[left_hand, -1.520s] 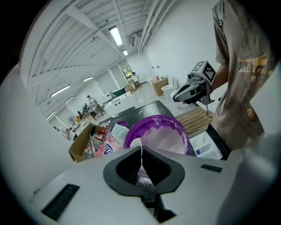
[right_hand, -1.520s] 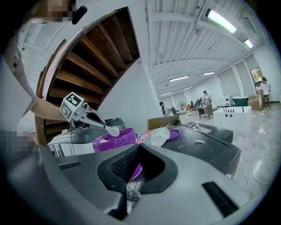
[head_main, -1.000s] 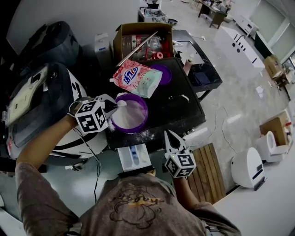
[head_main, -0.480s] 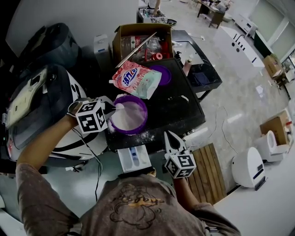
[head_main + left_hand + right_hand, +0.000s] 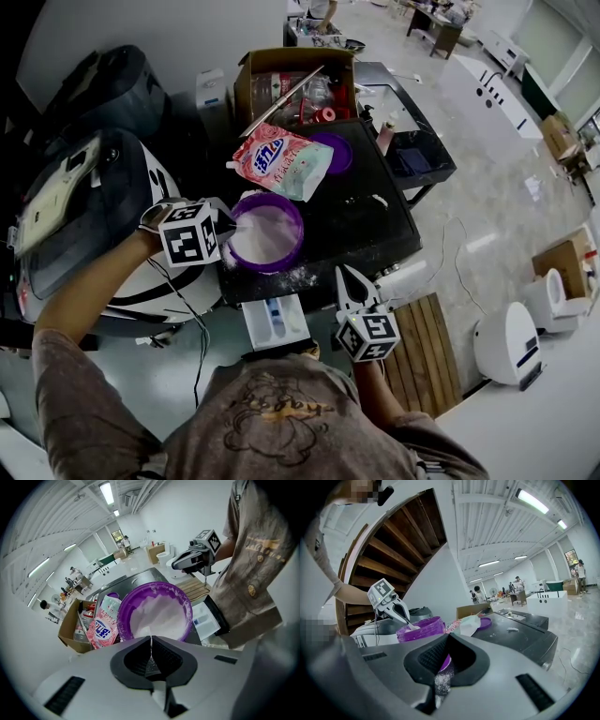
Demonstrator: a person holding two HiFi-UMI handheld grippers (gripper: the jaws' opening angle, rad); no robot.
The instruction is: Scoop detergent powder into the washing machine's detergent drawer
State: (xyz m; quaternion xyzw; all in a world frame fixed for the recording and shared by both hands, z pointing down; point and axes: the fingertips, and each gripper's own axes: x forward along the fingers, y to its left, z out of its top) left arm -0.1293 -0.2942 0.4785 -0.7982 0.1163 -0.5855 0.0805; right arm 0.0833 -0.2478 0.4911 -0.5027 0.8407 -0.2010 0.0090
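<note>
Two grippers are shown in the head view. The left gripper [image 5: 229,224] is held at the left rim of a purple bowl [image 5: 292,246] and is clamped on a white scoop [image 5: 246,217] that reaches over the detergent powder [image 5: 264,234] in the bowl. The bowl stands on the black top of the washing machine [image 5: 375,220], with spilled powder [image 5: 292,275] scattered just in front of it. A pink detergent bag [image 5: 281,159] lies behind the bowl, partly over a purple lid [image 5: 339,150], and an open cardboard box [image 5: 246,75] stands further back. The detergent drawer [image 5: 275,321] is pulled out at the machine's front edge, between the two grippers. The right gripper [image 5: 343,277] is held just right of the drawer, its jaws together and pointed toward the machine.

In the left gripper view, the left gripper [image 5: 151,639] is seen with its jaws pressed on the thin handle of the scoop [image 5: 151,649]. The bowl [image 5: 123,620] lies straight ahead – its powder [image 5: 157,616] is heaped to the right side. The bag [image 5: 102,629], the box [image 5: 69,625], the drawer [image 5: 205,620] and the right gripper [image 5: 174,566] are also visible.

In the right gripper view, the right gripper [image 5: 446,637] is seen closed on nothing – only powder grains cling between its pads. Beyond it, the bowl [image 5: 424,629], the left gripper [image 5: 407,620] and the scoop [image 5: 413,626] at the bowl's rim are visible.
</note>
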